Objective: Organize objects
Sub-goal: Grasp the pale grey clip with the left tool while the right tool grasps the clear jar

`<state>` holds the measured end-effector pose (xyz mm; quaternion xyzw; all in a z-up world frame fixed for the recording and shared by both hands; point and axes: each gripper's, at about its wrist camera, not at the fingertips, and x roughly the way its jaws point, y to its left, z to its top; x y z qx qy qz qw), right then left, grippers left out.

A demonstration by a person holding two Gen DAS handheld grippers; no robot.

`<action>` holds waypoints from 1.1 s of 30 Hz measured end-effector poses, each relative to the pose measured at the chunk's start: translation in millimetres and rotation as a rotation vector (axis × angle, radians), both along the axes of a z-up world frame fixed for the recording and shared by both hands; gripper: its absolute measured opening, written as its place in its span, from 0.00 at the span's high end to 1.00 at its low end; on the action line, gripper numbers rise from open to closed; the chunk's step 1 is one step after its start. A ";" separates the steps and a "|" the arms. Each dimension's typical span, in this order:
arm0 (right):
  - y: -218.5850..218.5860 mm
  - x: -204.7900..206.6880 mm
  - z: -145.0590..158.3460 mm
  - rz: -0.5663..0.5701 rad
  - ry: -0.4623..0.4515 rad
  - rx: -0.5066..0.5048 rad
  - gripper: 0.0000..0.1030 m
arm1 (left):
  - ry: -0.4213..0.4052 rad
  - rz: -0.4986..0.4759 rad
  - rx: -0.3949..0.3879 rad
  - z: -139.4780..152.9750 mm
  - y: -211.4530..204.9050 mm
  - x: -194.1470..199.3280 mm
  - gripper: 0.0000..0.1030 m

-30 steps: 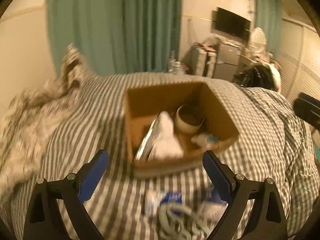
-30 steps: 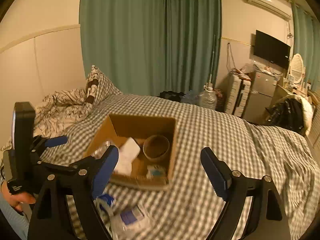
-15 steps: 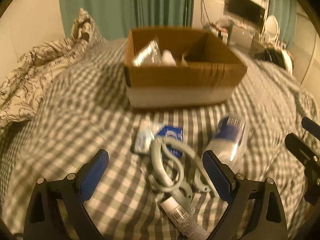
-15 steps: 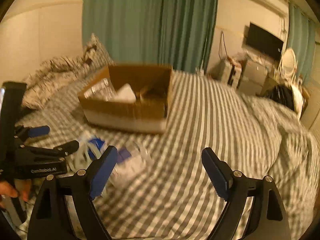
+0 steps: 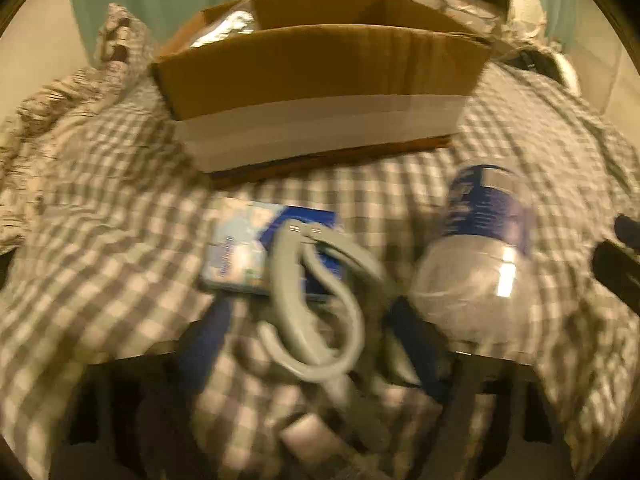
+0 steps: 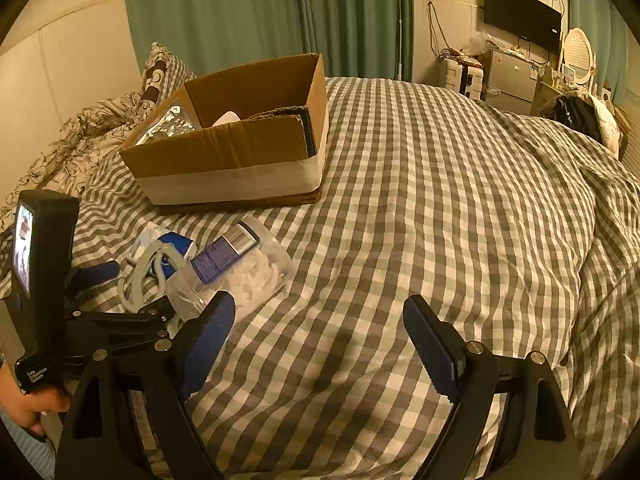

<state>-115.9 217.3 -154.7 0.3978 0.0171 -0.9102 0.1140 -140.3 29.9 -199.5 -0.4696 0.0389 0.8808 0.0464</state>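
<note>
A cardboard box holding a foil pack and other items sits on the checked bed. In front of it lie a grey hand grip, a blue-white packet under it, and a clear bag with a blue label. My left gripper is open, low over the bed, its blue fingers on either side of the grey hand grip; the view is blurred. It also shows in the right wrist view. My right gripper is open and empty over bare bedding, right of the bag.
A crumpled patterned quilt and pillow lie left of the box. The checked duvet stretches to the right. A fridge, a TV and a black bag stand at the far right. Green curtains hang behind.
Both grippers have dropped lower towards the bed. My left gripper has moved forward so its fingers now flank the grey hand grip. The box looks nearer.
</note>
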 end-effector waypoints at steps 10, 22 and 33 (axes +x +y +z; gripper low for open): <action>-4.8 7.8 11.4 -0.011 0.011 0.027 0.16 | 0.045 -0.043 0.121 17.6 -6.7 21.2 0.86; -45.3 -4.2 11.9 -0.034 -0.067 0.001 0.17 | 0.209 0.075 0.094 68.3 -53.1 25.0 0.89; -91.7 -42.1 -13.8 -0.147 -0.129 0.039 0.17 | 0.166 0.112 0.130 54.0 -68.9 23.2 0.89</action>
